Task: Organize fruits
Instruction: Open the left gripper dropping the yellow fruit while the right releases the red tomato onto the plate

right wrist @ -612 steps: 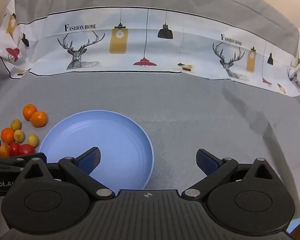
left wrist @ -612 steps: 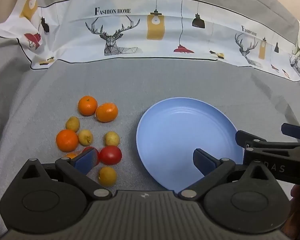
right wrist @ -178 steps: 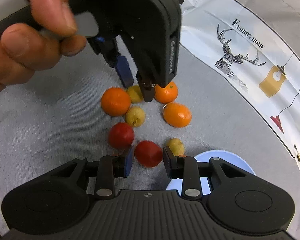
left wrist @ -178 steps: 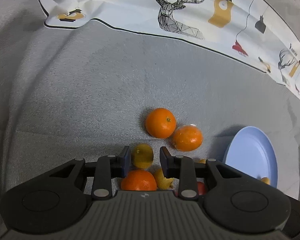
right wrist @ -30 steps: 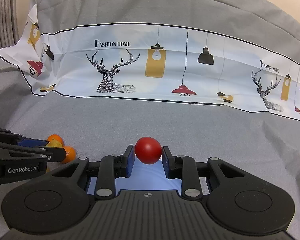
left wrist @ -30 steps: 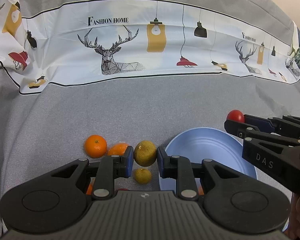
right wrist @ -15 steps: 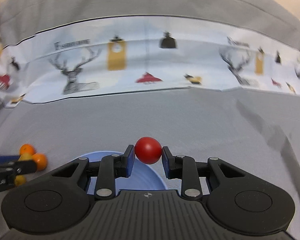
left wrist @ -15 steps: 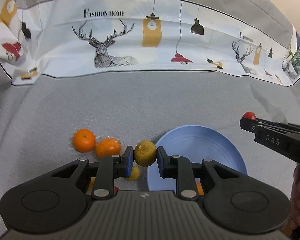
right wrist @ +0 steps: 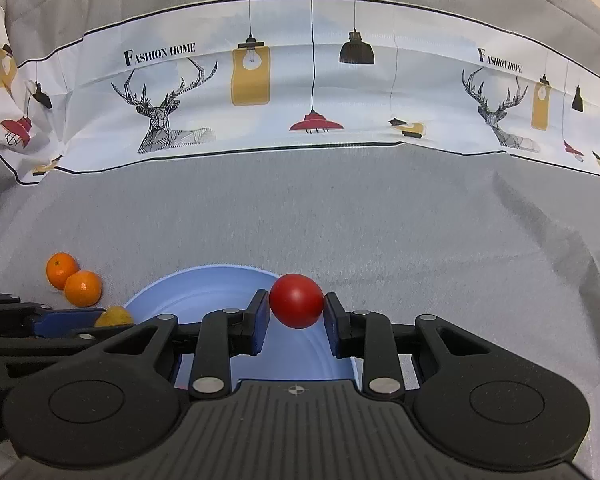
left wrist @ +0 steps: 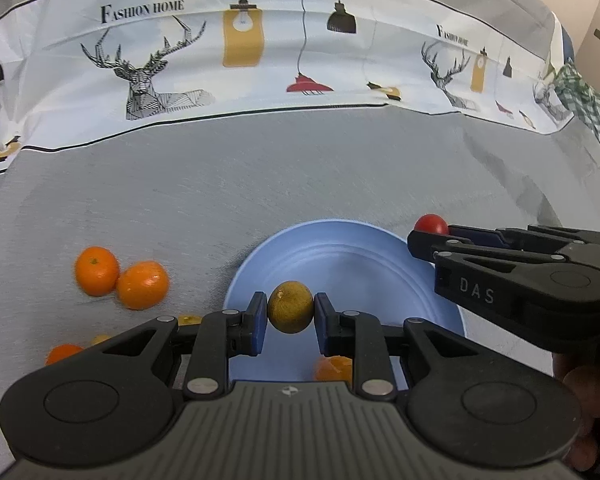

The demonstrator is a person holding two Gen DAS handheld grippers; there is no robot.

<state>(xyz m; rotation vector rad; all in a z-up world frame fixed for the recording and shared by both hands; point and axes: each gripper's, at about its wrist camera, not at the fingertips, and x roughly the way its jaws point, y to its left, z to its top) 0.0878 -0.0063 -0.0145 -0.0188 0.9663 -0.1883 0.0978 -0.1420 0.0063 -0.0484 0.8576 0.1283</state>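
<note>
My left gripper is shut on a small yellow-brown fruit and holds it over the near left part of the blue plate. An orange piece lies on the plate, half hidden behind my fingers. My right gripper is shut on a red tomato above the plate's far right rim. In the left wrist view the right gripper reaches in from the right with the tomato at its tip. Two oranges lie on the grey cloth left of the plate.
More small fruits lie on the cloth at the lower left, partly hidden by my left gripper. A white printed cloth with deer and lamps runs across the back. A person's hand holds the right gripper at the right edge.
My left gripper carried the yellow-brown fruit to the right, from over the cloth to over the plate. The right gripper with the tomato came down closer to the plate's rim.
</note>
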